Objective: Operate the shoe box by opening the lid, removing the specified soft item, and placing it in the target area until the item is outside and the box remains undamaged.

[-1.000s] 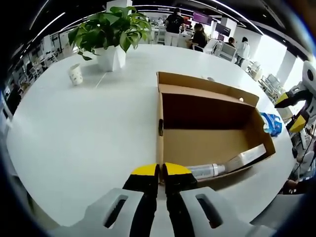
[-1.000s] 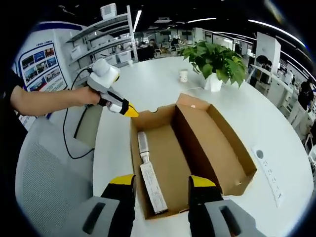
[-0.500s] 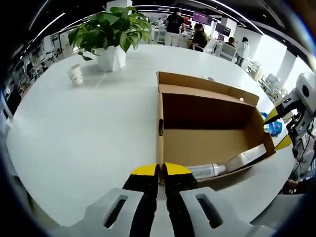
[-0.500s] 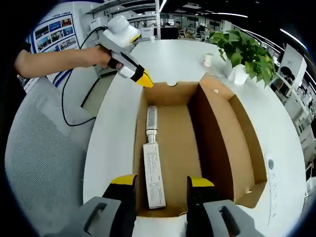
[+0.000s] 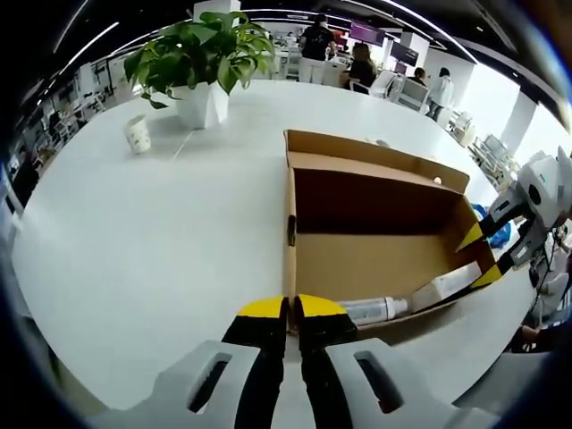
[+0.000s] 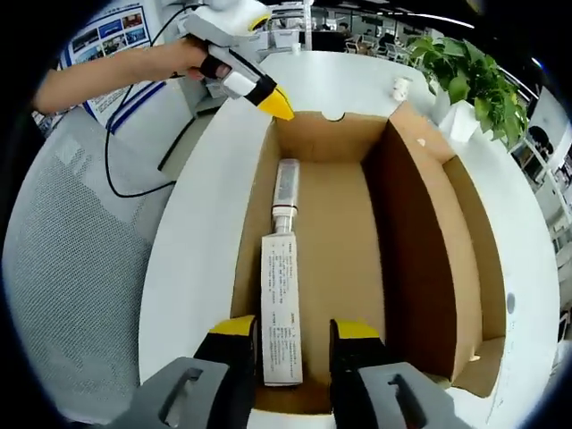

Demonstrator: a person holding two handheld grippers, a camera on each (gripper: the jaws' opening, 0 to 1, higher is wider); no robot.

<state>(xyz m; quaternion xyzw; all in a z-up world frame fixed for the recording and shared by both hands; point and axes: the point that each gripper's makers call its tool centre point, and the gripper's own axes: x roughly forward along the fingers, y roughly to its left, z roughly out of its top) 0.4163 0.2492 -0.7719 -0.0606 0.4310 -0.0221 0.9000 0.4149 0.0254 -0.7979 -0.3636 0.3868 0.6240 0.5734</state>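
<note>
Right gripper [image 6: 292, 329] parted astride the tube [image 6: 282, 295] inside the open shoe box [image 6: 411, 232]; left gripper [image 5: 292, 308] pressed together at its rim.

We are in a large open-plan office: a big white round table [image 5: 134, 232] carries a potted plant [image 5: 198, 55] and a paper cup [image 5: 137, 134], people [image 5: 361, 64] sit at desks far behind, ceiling strip lights [image 5: 429, 22] run overhead, and posters [image 6: 116, 31] hang at the left.
</note>
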